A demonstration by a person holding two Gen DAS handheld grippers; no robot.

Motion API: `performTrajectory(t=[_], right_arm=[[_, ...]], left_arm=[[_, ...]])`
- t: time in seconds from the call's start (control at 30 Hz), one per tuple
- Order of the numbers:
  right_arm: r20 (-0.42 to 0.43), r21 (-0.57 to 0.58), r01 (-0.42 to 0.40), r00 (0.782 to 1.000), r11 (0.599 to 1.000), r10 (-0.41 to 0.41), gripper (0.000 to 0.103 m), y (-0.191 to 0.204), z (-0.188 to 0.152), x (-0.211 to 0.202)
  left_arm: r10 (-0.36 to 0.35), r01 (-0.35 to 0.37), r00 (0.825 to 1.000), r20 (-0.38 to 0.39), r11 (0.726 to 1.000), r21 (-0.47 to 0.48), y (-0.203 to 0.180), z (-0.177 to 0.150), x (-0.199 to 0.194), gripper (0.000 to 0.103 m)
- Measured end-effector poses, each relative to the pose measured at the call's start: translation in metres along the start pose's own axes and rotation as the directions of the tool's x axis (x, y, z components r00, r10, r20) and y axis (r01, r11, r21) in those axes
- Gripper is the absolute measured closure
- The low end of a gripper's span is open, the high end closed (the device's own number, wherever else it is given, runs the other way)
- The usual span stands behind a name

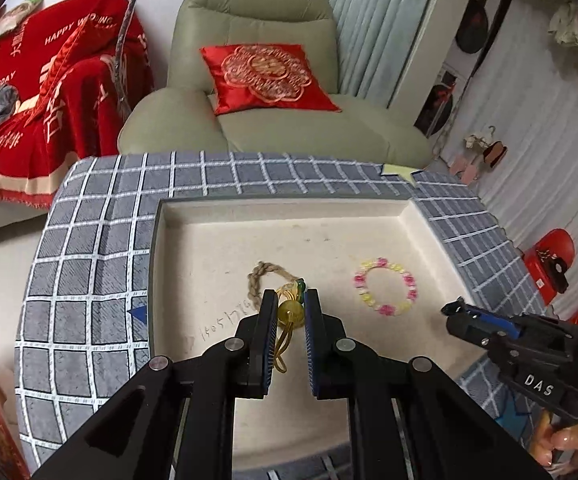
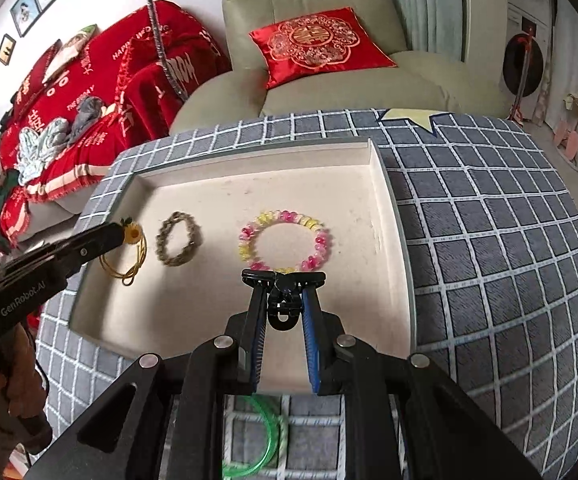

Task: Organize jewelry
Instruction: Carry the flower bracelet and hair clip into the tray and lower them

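Observation:
A shallow white tray [image 1: 417, 220] [image 2: 393, 208] lies on a grey checked cloth. My left gripper [image 1: 290, 303] [image 2: 117, 235] is shut on a yellow bead [image 1: 289, 315] [image 2: 133, 233] strung on a yellow cord loop [image 1: 280, 350] [image 2: 129, 268], low over the tray's left part. Just behind the bead, a braided rope bracelet [image 1: 255, 280] [image 2: 179, 240] rests on the tray floor. Farther right lies a pink and yellow beaded bracelet [image 1: 385, 286] [image 2: 283, 242]. My right gripper [image 2: 283, 294] [image 1: 454, 309] is shut on a small black clip [image 2: 285, 280], near the front of the beaded bracelet.
The checked cloth [image 2: 489, 240] covers a round table. A green bangle [image 2: 267, 440] lies on it in front of the tray, partly hidden by my right gripper. Behind stand a green armchair [image 1: 257, 12] with a red cushion [image 1: 267, 74] and a red-draped sofa [image 2: 89, 92]. A red box [image 1: 551, 264] sits at the right.

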State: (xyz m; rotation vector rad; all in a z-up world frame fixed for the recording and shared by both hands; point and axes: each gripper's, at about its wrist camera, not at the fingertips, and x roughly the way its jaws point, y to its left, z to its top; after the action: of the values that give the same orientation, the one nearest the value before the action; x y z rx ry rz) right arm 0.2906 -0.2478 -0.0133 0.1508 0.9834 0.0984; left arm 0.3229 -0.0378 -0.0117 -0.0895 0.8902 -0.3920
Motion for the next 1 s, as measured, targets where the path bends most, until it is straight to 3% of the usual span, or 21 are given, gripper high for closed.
performTrajectory(t=[0.3, 0.67, 0.73, 0.77, 0.8, 1.0], right_arm=[[-0.018, 0.023, 0.027, 0.999, 0.999, -0.027, 0.084, -0.009, 0.011, 0.029], [-0.048, 0.009, 0.026, 0.999, 1.000, -0.025, 0.082, -0.008, 0.007, 0.047], [-0.057, 0.002, 0.021, 0.998, 1.000, -0.021, 0.065, -0.007, 0.007, 0.047], [-0.055, 0.001, 0.022, 0.998, 1.000, -0.022, 0.042, -0.006, 0.007, 0.046], [-0.044, 0.000, 0.021, 0.999, 1.000, -0.021, 0.029, -0.005, 0.007, 0.043], [0.017, 0.040, -0.023, 1.000, 0.999, 0.023, 0.028, -0.007, 0.009, 0.017]], left_arm=[[0.079, -0.078, 0.996, -0.046, 0.997, 0.013, 0.010, -0.005, 0.026, 0.074], [0.204, -0.193, 0.975, -0.084, 0.973, 0.124, -0.003, -0.016, 0.043, 0.074], [0.213, -0.201, 0.974, -0.082, 0.970, 0.137, -0.005, -0.018, 0.045, 0.074], [0.221, -0.208, 0.972, -0.076, 0.967, 0.144, -0.007, -0.018, 0.044, 0.074], [0.225, -0.212, 0.971, -0.077, 0.966, 0.149, -0.008, -0.019, 0.044, 0.074], [0.224, -0.213, 0.973, -0.061, 0.966, 0.148, -0.011, -0.019, 0.038, 0.074]])
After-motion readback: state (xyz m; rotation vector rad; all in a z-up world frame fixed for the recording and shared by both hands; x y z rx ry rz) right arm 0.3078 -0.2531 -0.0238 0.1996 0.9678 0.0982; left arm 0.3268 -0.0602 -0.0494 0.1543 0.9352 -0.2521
